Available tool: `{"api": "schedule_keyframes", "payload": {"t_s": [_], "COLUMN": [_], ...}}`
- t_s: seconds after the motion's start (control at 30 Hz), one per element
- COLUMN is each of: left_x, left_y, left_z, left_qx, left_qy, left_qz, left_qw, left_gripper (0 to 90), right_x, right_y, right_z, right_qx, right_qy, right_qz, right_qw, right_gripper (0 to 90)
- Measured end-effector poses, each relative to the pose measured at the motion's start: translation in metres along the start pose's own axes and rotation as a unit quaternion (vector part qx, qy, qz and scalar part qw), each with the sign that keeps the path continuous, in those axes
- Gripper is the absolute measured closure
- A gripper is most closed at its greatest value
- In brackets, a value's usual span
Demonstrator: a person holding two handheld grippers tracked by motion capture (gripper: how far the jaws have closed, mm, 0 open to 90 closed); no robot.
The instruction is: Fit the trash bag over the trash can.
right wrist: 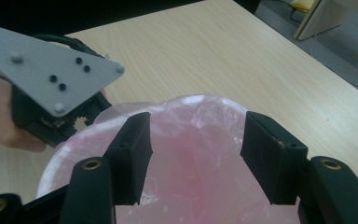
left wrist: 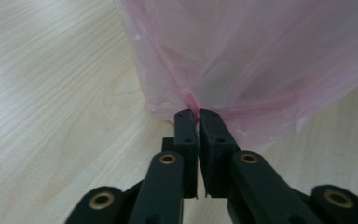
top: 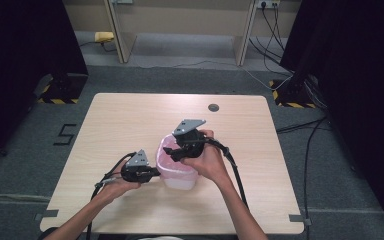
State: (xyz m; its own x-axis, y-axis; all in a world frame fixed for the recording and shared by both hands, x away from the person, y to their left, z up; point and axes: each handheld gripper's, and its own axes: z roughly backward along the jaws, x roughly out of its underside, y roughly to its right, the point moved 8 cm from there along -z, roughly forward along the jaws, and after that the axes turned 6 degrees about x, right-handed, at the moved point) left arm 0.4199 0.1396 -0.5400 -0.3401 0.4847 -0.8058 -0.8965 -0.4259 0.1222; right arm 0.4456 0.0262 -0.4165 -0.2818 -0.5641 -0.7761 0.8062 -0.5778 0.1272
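Sitting near the middle of a pale wooden bench (top: 130, 120) is a small white bin (top: 180, 177) lined with a thin pink plastic bag (top: 167, 150), its edge folded over the rim. The left claw (top: 156, 172) comes in low from the bin's left side; the left gripper view shows its jaws clenched on a pinch of the pink film (left wrist: 193, 100) draped down the bin's outer wall, with the bin itself only a faint shape behind the plastic. The right claw (top: 172, 152) hangs over the bin's mouth, jaws spread apart and gripping nothing, the bag's hollow (right wrist: 196, 158) visible between them. The person's right hand (top: 207, 160) hides part of the rim, and both forearms are cut off at the bottom edge.
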Motion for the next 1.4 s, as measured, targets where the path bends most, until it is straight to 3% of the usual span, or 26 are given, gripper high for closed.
{"api": "schedule_keyframes", "payload": {"t_s": [0.1, 0.2, 0.3, 0.4, 0.5, 0.63, 0.7, 0.8, 0.83, 0.9, 1.13, 1.23, 1.4], "left_x": [0.0, 0.0, 0.0, 0.0, 0.0, 0.001, 0.0, 0.001, 0.001, 0.002, 0.004, 0.004, 0.004], "left_y": [0.005, 0.008, 0.01, 0.011, 0.012, 0.014, 0.015, 0.018, 0.019, 0.022, 0.03, 0.03, 0.03], "left_z": [0.005, 0.006, 0.006, 0.007, 0.008, 0.008, 0.008, 0.008, 0.008, 0.008, 0.006, 0.006, 0.006], "left_qx": [0.007, 0.01, 0.008, 0.008, 0.009, 0.011, 0.01, 0.01, 0.01, 0.013, 0.016, 0.015, 0.015], "left_qy": [-0.002, -0.002, -0.005, -0.004, -0.003, -0.006, -0.003, -0.006, -0.007, -0.009, -0.012, -0.012, -0.013], "left_qz": [-0.008, -0.007, -0.012, -0.01, -0.01, -0.008, -0.005, -0.006, -0.006, -0.008, -0.008, -0.008, -0.008], "left_qw": [0.9999, 0.9999, 0.9999, 0.9999, 0.9999, 0.9999, 0.9999, 0.9999, 0.9999, 0.9998, 0.9998, 0.9998, 0.9998], "left_gripper": [79.5, 74.6, 71.7, 69.3, 67.5, 65.1, 63.9, 62.0, 61.1, 60.3, 58.9, 58.0, 57.3], "right_x": [0.004, 0.014, 0.023, 0.028, 0.026, 0.015, 0.008, 0.007, 0.011, 0.019, 0.044, 0.044, 0.045], "right_y": [0.002, 0.001, -0.001, 0.0, -0.001, 0.002, 0.007, 0.017, 0.021, 0.021, 0.016, 0.014, 0.013], "right_z": [-0.011, -0.022, -0.029, -0.033, -0.03, -0.01, 0.006, 0.028, 0.033, 0.036, 0.02, 0.015, 0.011], "right_qx": [-0.002, -0.014, -0.017, -0.003, -0.006, 0.0, 0.014, 0.043, 0.053, 0.05, 0.041, 0.023, -0.003], "right_qy": [-0.02, -0.062, -0.104, -0.138, -0.13, -0.081, -0.052, -0.028, -0.028, -0.035, -0.082, -0.098, -0.139], "right_qz": [0.006, 0.019, 0.039, 0.06, 0.055, 0.04, 0.029, 0.015, 0.012, 0.009, 0.032, 0.042, 0.036], "right_qw": [0.9998, 0.9978, 0.9937, 0.9885, 0.9899, 0.9959, 0.9981, 0.9986, 0.9981, 0.9981, 0.9953, 0.994, 0.9897], "right_gripper": [45.5, 47.2, 47.9, 46.8, 44.7, 43.2, 42.1, 41.0, 41.0, 41.2, 41.9, 42.3, 40.9]}}
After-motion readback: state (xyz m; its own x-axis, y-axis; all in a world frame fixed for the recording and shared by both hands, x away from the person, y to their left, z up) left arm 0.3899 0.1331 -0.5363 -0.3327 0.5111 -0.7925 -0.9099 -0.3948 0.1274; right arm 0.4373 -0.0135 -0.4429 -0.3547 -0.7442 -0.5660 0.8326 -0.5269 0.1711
